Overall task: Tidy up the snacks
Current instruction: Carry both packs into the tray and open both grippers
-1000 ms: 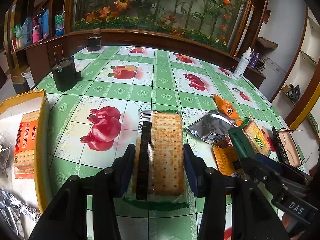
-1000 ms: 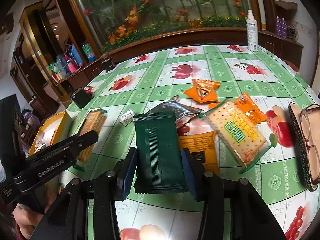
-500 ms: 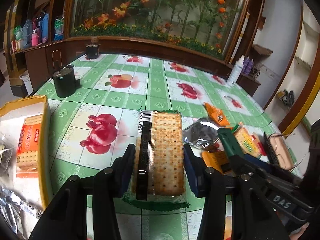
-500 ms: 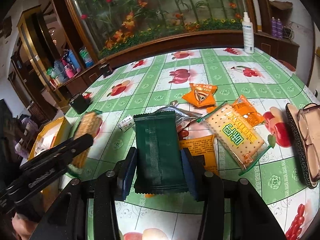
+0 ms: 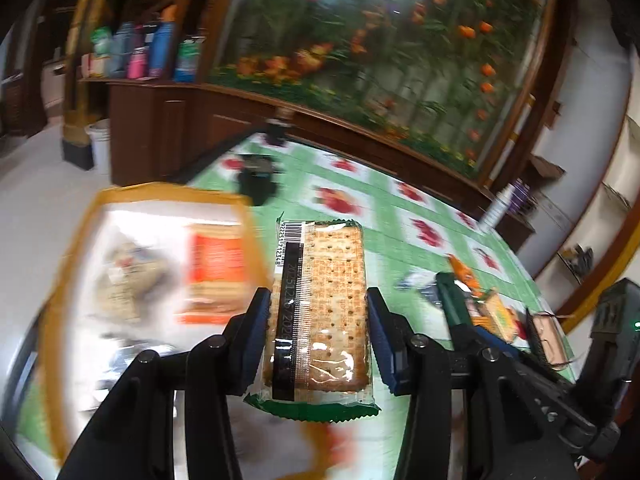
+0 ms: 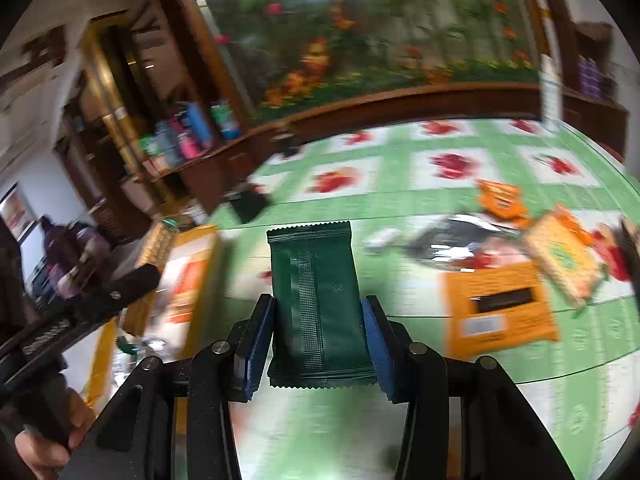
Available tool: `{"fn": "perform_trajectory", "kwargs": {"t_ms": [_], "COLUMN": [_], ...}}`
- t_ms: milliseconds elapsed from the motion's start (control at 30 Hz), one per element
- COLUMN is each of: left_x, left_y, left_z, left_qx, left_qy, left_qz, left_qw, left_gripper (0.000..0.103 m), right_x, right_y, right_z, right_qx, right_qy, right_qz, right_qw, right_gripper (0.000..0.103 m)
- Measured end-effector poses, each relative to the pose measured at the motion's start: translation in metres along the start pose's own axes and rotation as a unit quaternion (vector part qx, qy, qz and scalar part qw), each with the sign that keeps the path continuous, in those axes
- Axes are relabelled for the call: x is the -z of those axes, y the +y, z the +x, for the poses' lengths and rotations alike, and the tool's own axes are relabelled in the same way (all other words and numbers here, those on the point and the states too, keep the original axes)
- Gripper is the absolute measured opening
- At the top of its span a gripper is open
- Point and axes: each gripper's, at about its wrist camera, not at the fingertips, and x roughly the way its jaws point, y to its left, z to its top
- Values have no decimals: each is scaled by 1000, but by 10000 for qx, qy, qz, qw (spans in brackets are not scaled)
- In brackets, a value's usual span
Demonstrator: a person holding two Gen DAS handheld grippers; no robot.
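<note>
My left gripper (image 5: 318,338) is shut on a clear-wrapped cracker packet (image 5: 324,304) with a black strip and green end seals, held above the table beside the yellow-rimmed box (image 5: 100,216). That box holds an orange cracker pack (image 5: 216,276) and other blurred wrappers. My right gripper (image 6: 318,340) is shut on a dark green snack packet (image 6: 314,296), lifted over the green tablecloth. In the right wrist view the left gripper (image 6: 154,246) with its cracker packet (image 6: 158,242) sits at the left by the yellow box (image 6: 200,256).
On the fruit-print tablecloth (image 6: 400,184) to the right lie an orange flat packet (image 6: 496,308), a cracker pack (image 6: 560,256), a silver pouch (image 6: 456,240) and a small orange pack (image 6: 500,200). A black container (image 5: 258,180) stands behind the box. A person's hand (image 6: 44,444) grips the left tool.
Both grippers have swung left with their packets still held. The yellow box now fills the left of the left wrist view, and the loose snacks have slid to the right.
</note>
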Motion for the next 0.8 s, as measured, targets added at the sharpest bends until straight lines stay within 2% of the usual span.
{"fn": "perform_trajectory", "kwargs": {"t_ms": [267,400,500,800], "left_x": [22,35,36,36], "left_y": [84,108,109,113], "left_z": [-17,-12,-16,-10], "left_qx": [-750,-880,-841,-720], "left_qy": [47,160,39,119], "left_qz": [-435,-597,-548,-636], "left_qw": [9962,9942,9949,9953], "left_gripper": [46,46,46,47], "right_x": [21,31,37,50], "right_y": [102,136,148,145], "right_z": [28,48,63,89], "right_qx": [-634,-732,-691,-716], "right_qy": [262,442,596,1030], "right_qz": [-891,-1188,-1296,-1299], "right_qw": [9937,9892,9874,9836], "right_gripper": [49,49,49,50]}}
